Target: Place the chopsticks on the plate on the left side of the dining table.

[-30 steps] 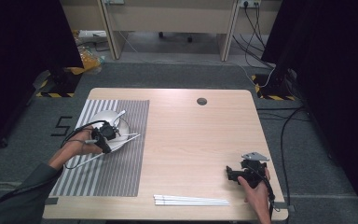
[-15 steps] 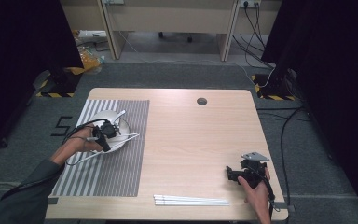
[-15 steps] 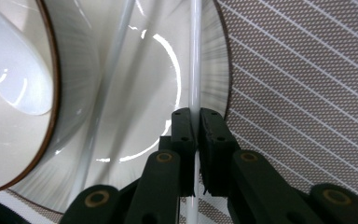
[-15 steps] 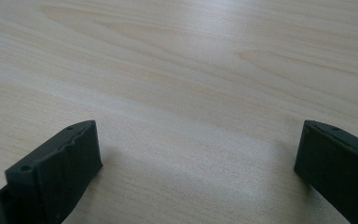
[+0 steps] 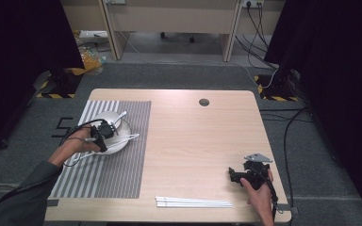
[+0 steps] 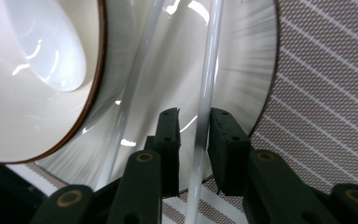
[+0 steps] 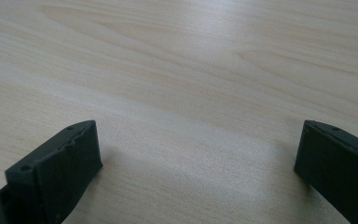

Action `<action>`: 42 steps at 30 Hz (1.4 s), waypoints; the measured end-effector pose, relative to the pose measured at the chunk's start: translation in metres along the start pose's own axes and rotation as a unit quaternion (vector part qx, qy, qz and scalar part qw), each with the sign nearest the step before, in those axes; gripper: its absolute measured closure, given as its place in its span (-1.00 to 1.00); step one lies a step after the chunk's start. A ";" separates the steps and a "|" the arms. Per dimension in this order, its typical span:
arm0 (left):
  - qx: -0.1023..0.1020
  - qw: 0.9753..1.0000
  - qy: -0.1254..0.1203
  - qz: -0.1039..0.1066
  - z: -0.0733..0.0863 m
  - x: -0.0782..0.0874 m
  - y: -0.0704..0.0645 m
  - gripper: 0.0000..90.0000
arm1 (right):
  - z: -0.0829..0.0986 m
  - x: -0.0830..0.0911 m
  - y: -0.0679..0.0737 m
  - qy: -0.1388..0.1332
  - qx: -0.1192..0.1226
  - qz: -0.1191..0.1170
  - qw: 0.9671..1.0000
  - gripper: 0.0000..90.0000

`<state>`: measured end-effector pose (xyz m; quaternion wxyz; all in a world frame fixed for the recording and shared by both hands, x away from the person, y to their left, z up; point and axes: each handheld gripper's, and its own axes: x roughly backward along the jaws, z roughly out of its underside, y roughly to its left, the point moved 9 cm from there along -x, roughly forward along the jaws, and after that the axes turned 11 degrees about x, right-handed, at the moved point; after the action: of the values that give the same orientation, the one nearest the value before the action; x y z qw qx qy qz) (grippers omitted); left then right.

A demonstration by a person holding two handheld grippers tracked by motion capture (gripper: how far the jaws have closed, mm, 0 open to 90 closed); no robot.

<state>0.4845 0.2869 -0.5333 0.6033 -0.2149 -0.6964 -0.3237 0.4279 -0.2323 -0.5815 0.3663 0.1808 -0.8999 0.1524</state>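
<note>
A white plate (image 5: 121, 136) with a brown-rimmed white bowl (image 6: 32, 93) on it sits on a grey striped placemat (image 5: 103, 179). Two white chopsticks lie across the plate. My left gripper (image 5: 104, 135) (image 6: 193, 114) is low over the plate's near edge. Its jaws are narrowly open around one chopstick (image 6: 207, 84), with a thin gap on the left side, and the other chopstick (image 6: 133, 79) lies beside them. My right gripper (image 5: 234, 175) (image 7: 200, 135) rests wide open on the bare wooden table (image 5: 193, 141) at the front right, with nothing between its jaws.
Another bundle of white chopsticks (image 5: 193, 202) lies along the table's front edge, left of the right gripper. A round cable hole (image 5: 204, 102) is at the back of the table. Cables and desk legs stand on the floor beyond.
The left hand has shifted slightly over the plate. The chopstick across the plate stays in place. The right gripper has not moved.
</note>
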 end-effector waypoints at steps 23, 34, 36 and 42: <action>-0.011 1.000 -0.006 0.003 0.006 0.000 -0.002 0.80 | 0.000 0.000 0.000 0.000 0.000 0.000 1.000 -0.99; -0.013 1.000 -0.013 -0.019 -0.002 0.003 0.003 0.75 | 0.000 0.000 0.000 0.000 0.000 0.000 1.000 -0.99; -0.009 1.000 -0.015 -0.022 -0.002 0.002 0.003 0.72 | 0.000 0.000 0.000 0.000 0.000 0.000 1.000 -0.99; 0.002 1.000 -0.016 -0.020 0.002 0.005 0.005 0.63 | 0.000 0.000 0.000 0.000 0.000 0.000 1.000 -0.99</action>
<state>0.4854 0.2916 -0.5277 0.5862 -0.2043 -0.7108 -0.3308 0.4279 -0.2324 -0.5815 0.3663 0.1807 -0.9000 0.1525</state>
